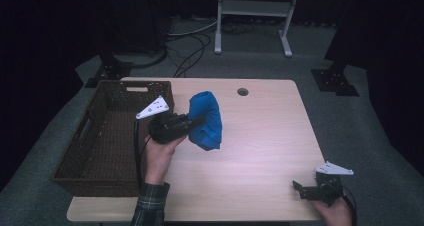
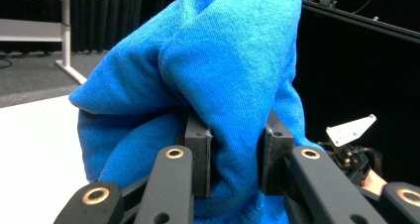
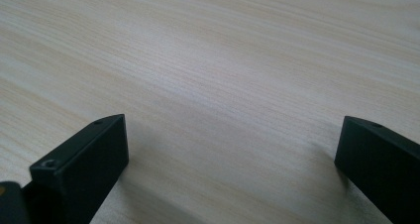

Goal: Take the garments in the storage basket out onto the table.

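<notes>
A: Where the table stood, what was the room like?

B: Dark. The table was pale wood grain with a small round hole near its far edge, set on grey carpet. Cables trailed over the floor behind it, and a white stand stood farther back, against black drapes.

A: And on the table?

B: A brown woven basket filled the left part, with 1 handle slot showing in its far wall. The wood to its right lay bare up to the near right corner.

A: What about the cloth?

B: The cloth was bright blue, soft and knit-textured, bunched into a rounded, folded lump. It was just right of the basket's far right corner, held in the left gripper. From the left gripper view, the cloth bulged above the jaws in thick folds.

A: How did the jaws stand?

B: The left ones were narrow, clamped on a fold of the cloth between the 2 pads. The right gripper rested low at the near right corner, well apart from the cloth, its jaws wide with nothing but bare wood between them.
</notes>
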### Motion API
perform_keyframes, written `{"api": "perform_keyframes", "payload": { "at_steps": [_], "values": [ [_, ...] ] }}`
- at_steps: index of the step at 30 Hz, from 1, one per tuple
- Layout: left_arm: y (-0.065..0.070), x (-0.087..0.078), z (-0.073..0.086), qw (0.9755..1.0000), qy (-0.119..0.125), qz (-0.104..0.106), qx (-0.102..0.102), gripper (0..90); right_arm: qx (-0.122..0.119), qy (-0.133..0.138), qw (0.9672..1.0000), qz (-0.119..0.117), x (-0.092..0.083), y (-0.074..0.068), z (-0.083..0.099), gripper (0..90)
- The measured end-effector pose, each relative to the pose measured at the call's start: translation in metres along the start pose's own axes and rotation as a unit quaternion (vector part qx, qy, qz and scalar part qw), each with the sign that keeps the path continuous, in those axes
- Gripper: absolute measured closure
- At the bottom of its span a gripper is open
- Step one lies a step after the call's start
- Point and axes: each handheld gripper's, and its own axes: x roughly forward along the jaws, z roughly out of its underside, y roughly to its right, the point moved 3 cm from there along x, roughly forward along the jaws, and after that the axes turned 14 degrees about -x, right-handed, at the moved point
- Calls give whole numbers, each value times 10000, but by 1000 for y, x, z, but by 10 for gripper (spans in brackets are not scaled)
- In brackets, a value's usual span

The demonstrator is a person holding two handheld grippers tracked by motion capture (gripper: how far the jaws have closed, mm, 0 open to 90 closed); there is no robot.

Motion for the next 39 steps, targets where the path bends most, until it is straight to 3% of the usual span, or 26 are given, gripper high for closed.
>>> {"api": "perform_keyframes", "payload": {
  "at_steps": [11,24,29,39],
  "values": [
    [5,29,10,9996,-234,85,154,722,2,-2,10000,0,0,0,0,0],
    [3,66,33,9980,-582,237,103,723,17,-6,10000,-6,0,0,0,0],
    [1,78,43,9974,-686,208,105,722,8,-4,10000,-2,0,0,0,0],
    [-6,101,65,9942,-1067,-81,144,722,12,-7,10000,-5,0,0,0,0]
  ]
}}
